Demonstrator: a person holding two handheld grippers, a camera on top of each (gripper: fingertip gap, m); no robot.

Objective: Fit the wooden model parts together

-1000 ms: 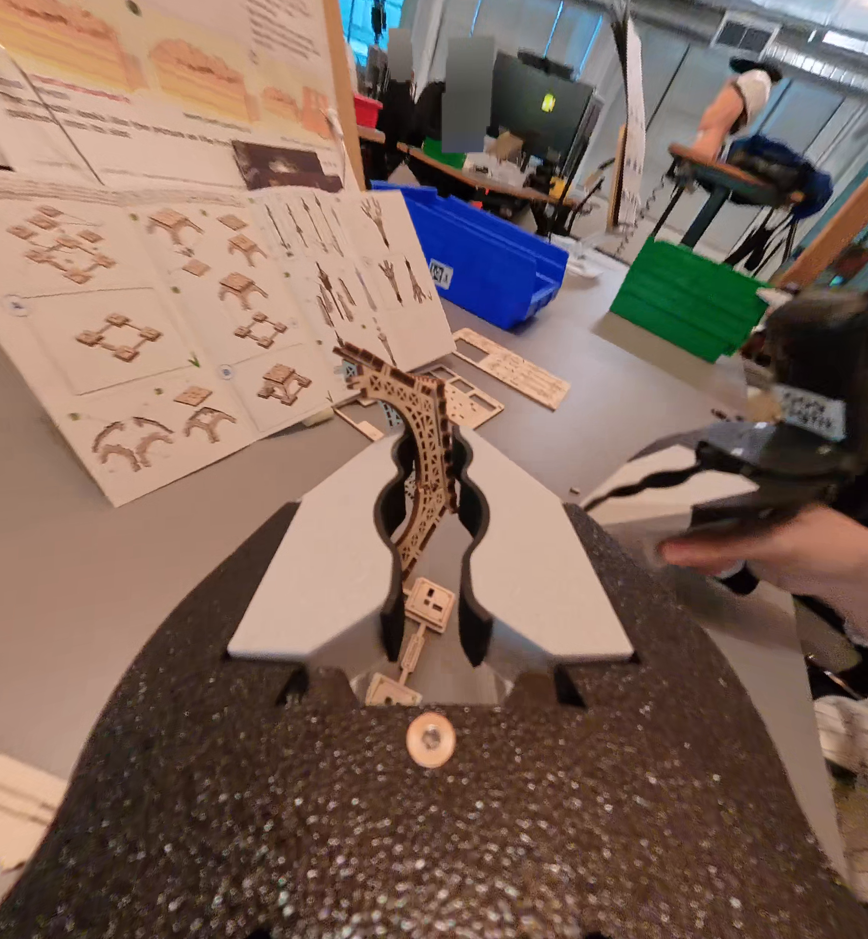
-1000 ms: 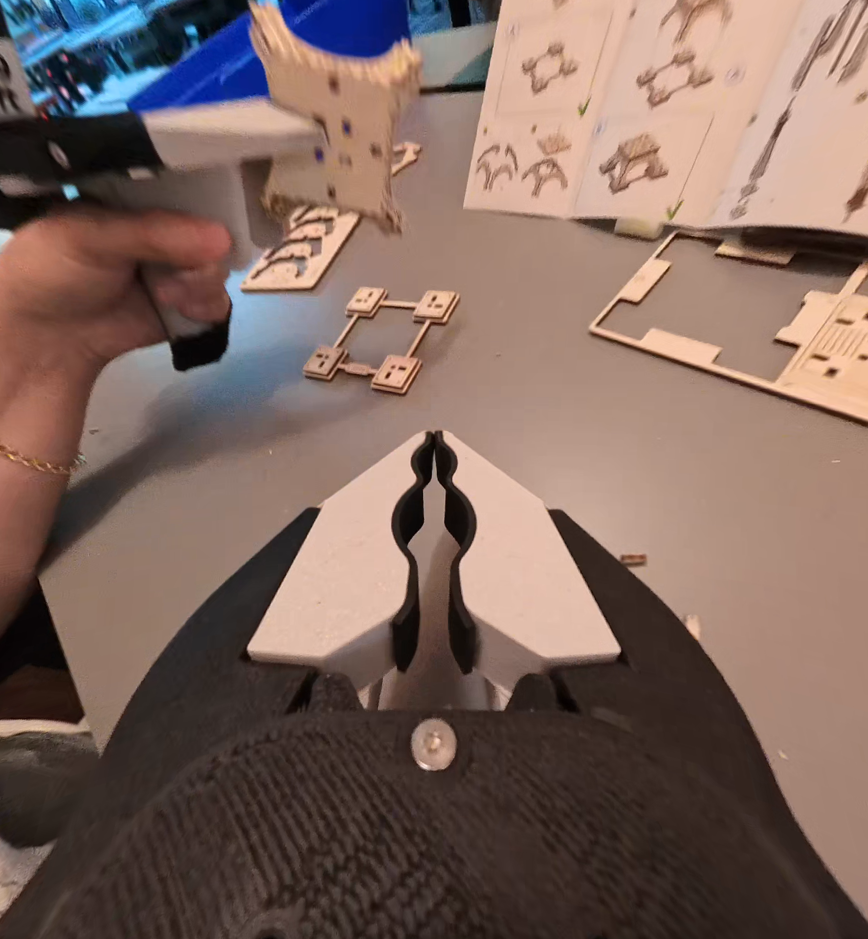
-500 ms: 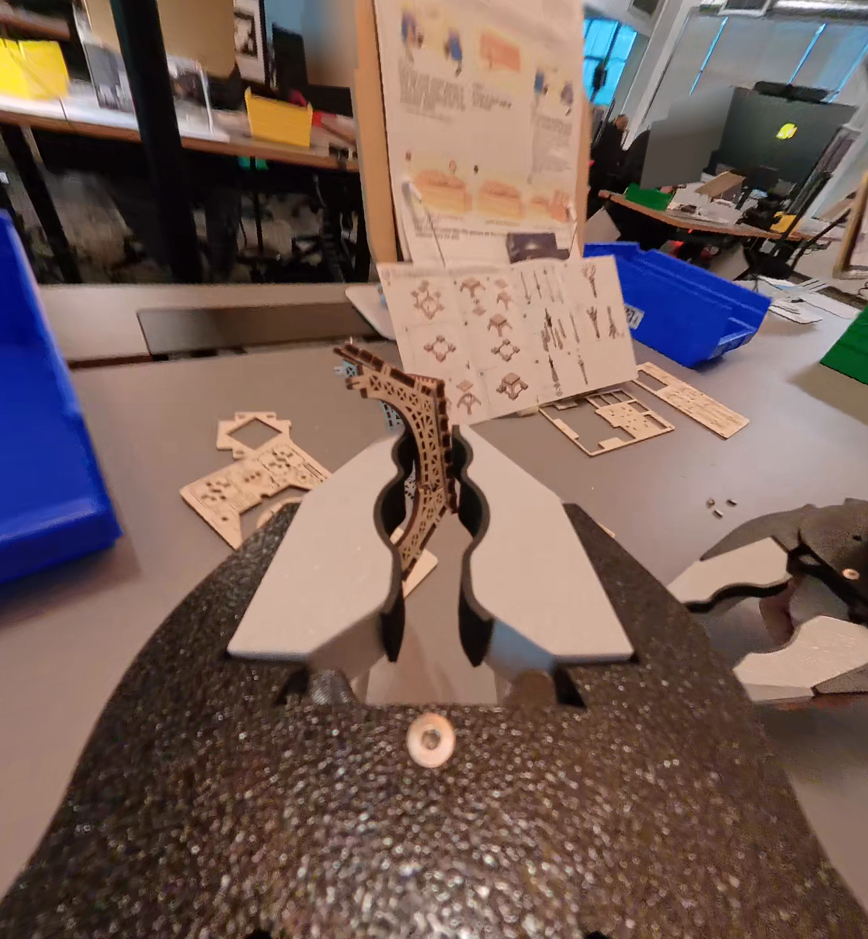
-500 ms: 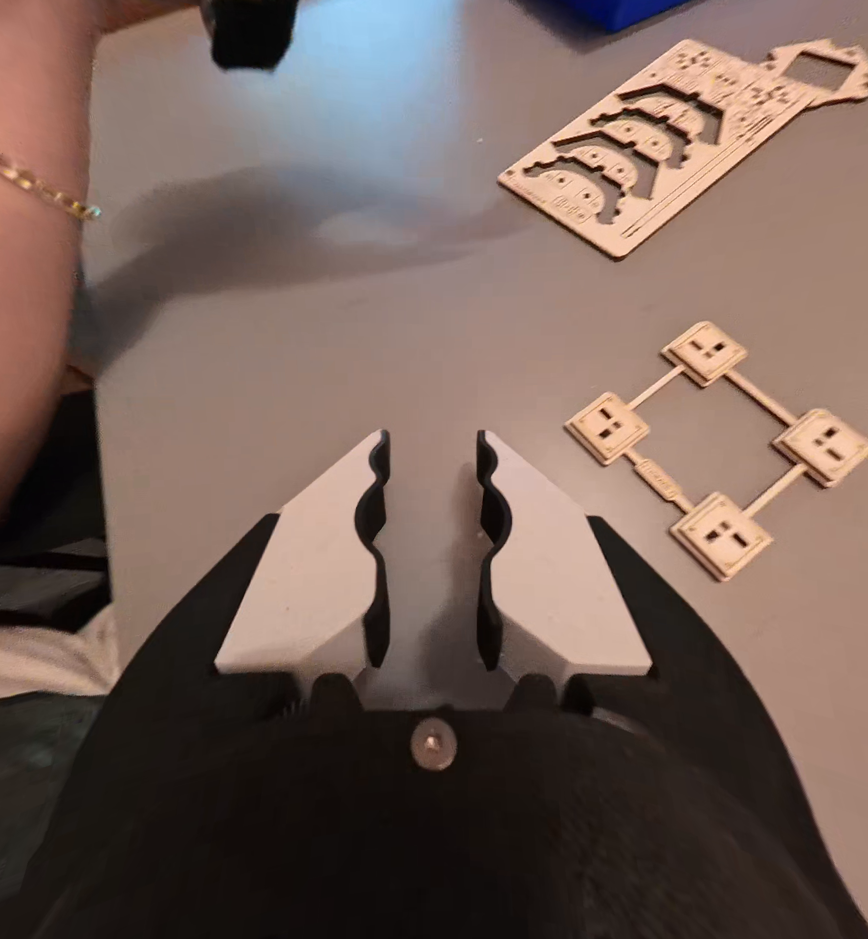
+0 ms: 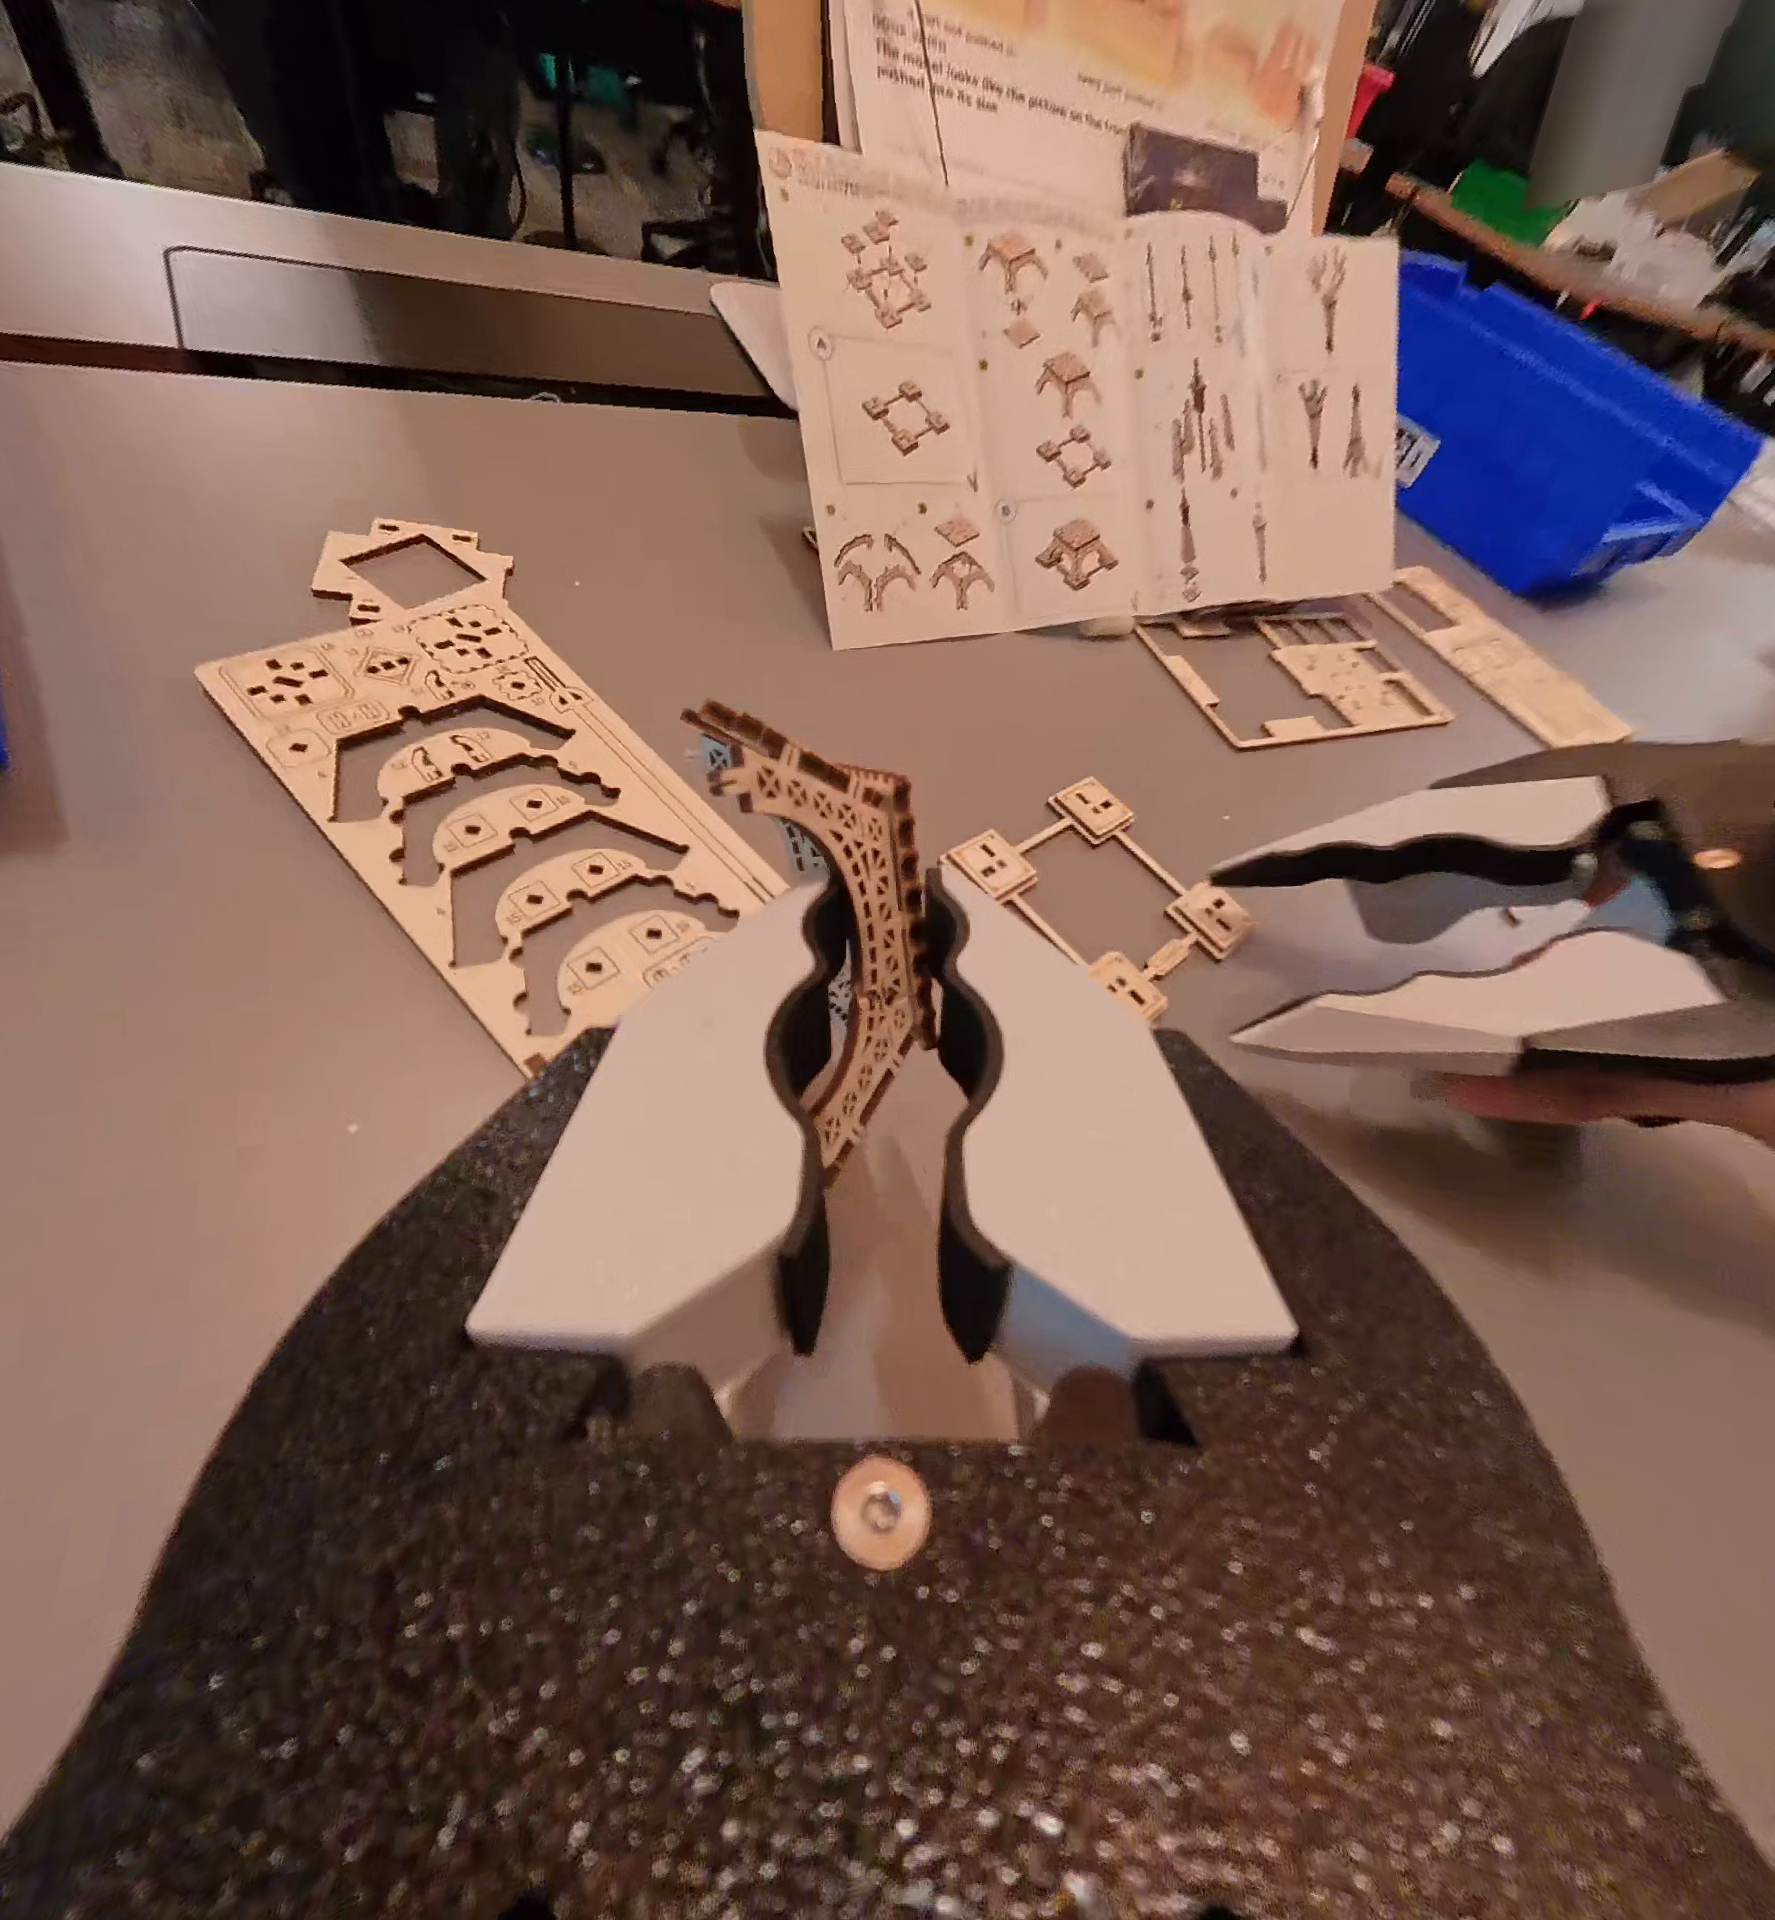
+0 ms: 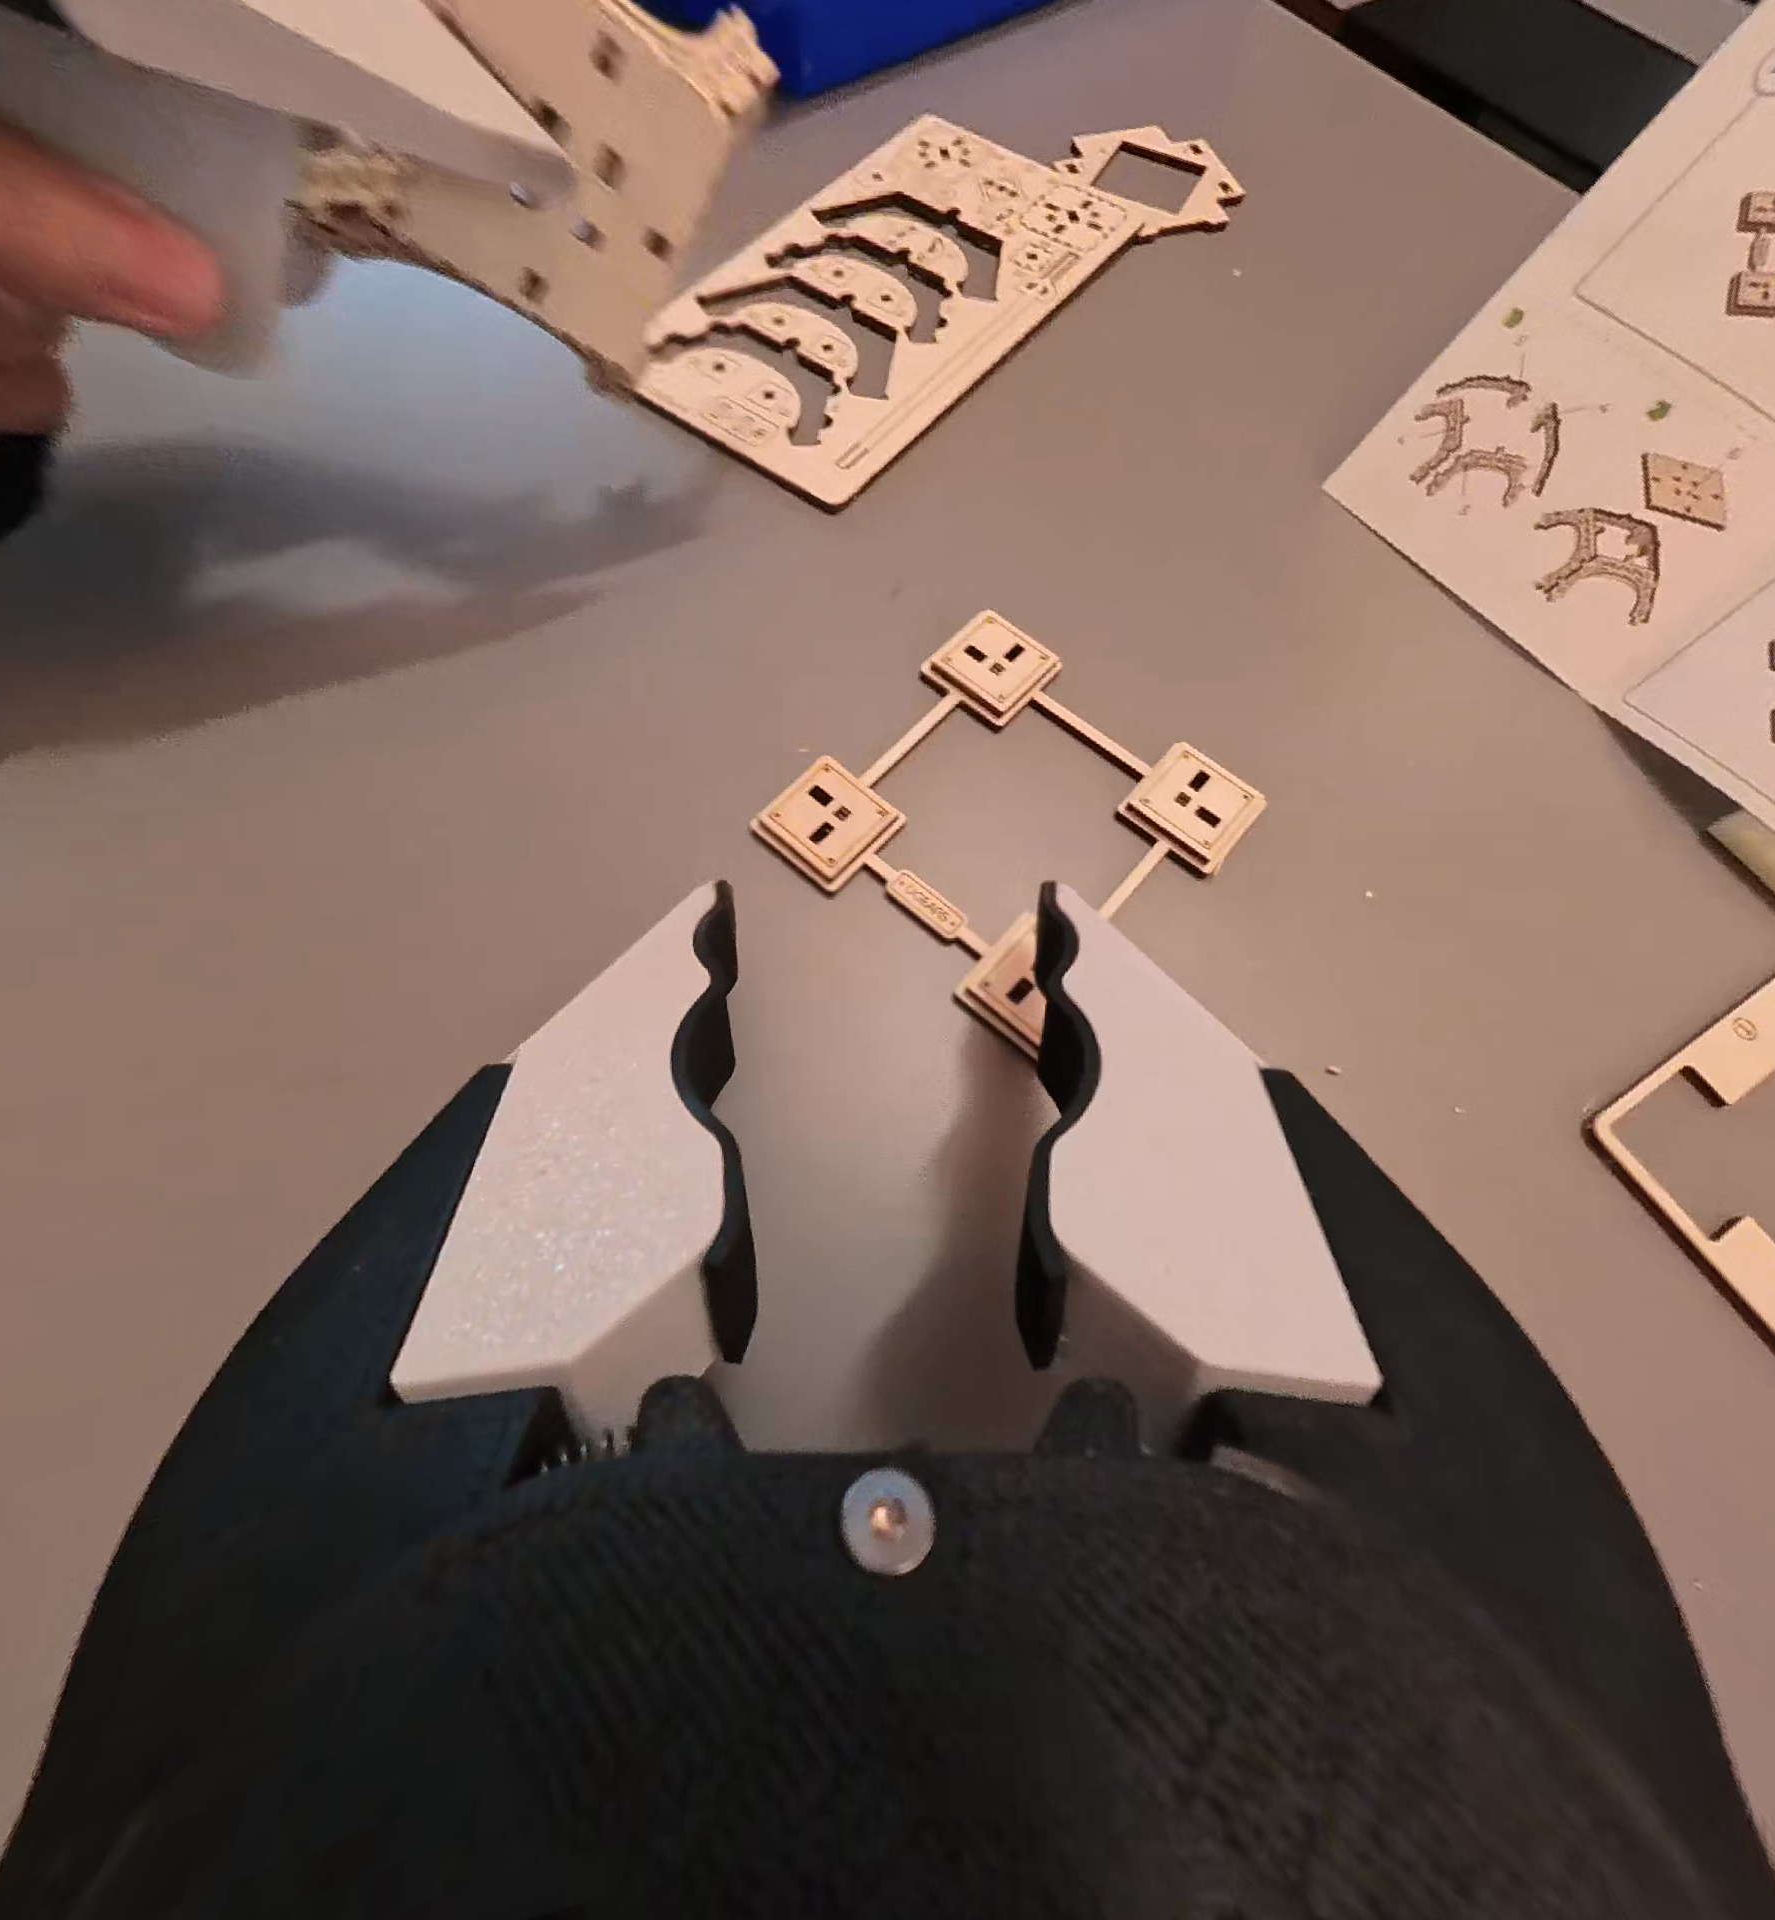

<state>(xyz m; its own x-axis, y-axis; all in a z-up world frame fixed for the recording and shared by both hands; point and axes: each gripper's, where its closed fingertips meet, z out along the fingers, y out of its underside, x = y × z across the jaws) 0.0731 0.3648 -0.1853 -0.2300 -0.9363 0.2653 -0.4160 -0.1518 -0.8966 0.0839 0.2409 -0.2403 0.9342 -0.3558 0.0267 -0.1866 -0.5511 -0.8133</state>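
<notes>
- Leftmost, a punched-out wooden parts sheet (image 5: 509, 831) lies flat on the grey table (image 5: 135, 1039).
- At centre, the left gripper (image 5: 878, 904) is clamped on an upright curved lattice arch piece (image 5: 852, 935), raised above the table.
- Just right, the square base frame (image 6: 1008, 821) with four corner pads lies flat.
- The right gripper (image 6: 883, 904) hovers with jaws apart, one fingertip (image 6: 1054, 935) over the frame's nearest pad.

Printed lines stand on the white paper (image 5: 1018, 73) at the back, partly blurred. The folded instruction sheet (image 5: 1091, 416) carries small circled letters and green ticks beside its drawings. One bar of the square wooden frame (image 6: 1189, 805) bears a short engraved mark. The blue bin (image 5: 1548, 457) has a white label (image 5: 1415, 452), too small to read.
</notes>
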